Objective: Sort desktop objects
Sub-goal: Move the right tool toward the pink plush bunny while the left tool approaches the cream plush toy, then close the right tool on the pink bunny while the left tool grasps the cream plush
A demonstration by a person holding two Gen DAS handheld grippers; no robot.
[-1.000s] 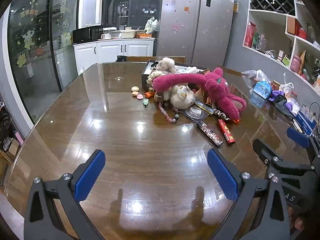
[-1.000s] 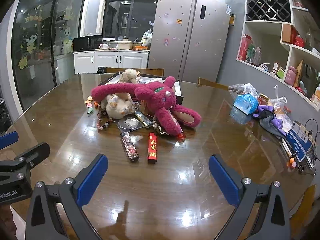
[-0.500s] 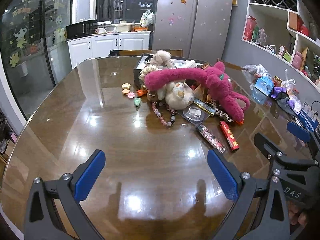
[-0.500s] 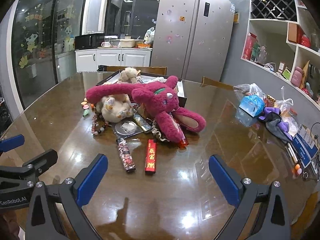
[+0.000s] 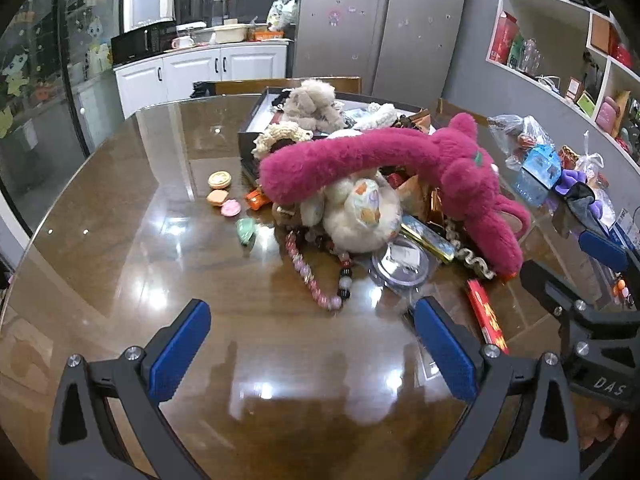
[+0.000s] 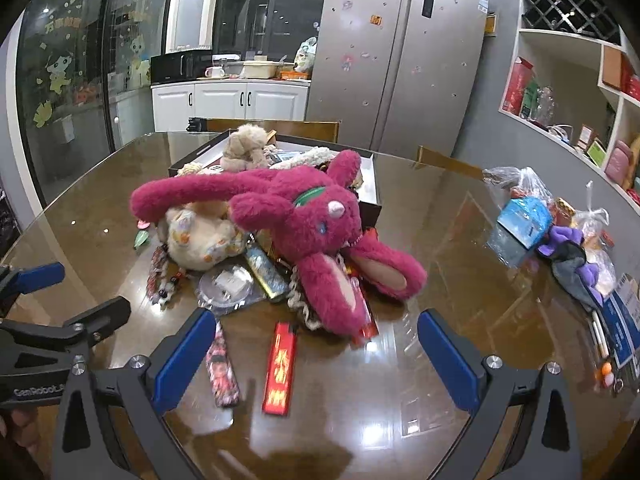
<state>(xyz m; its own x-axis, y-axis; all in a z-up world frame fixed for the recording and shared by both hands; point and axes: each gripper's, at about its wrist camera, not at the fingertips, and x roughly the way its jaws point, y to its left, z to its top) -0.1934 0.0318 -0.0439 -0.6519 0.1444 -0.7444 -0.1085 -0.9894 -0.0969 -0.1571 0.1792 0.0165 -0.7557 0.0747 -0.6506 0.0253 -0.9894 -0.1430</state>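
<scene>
Here, both blue-padded grippers, left (image 5: 312, 340) and right (image 6: 316, 344), hover spread wide and empty, lined up on the fluffy magenta plush rabbit (image 6: 304, 216) heaped mid-frame.

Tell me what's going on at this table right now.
A person holds a claw in each hand over a glossy table. Both the left claw and right claw are open and empty, facing a pile: a pink plush draped over a white plush, beads, and a red bar. Nothing is grasped yet.

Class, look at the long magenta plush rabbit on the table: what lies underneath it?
Under the magenta plush rabbit lie a cream plush toy, a gold-edged flat packet and a crocheted beige band. Anything deeper beneath its body is covered.
</scene>
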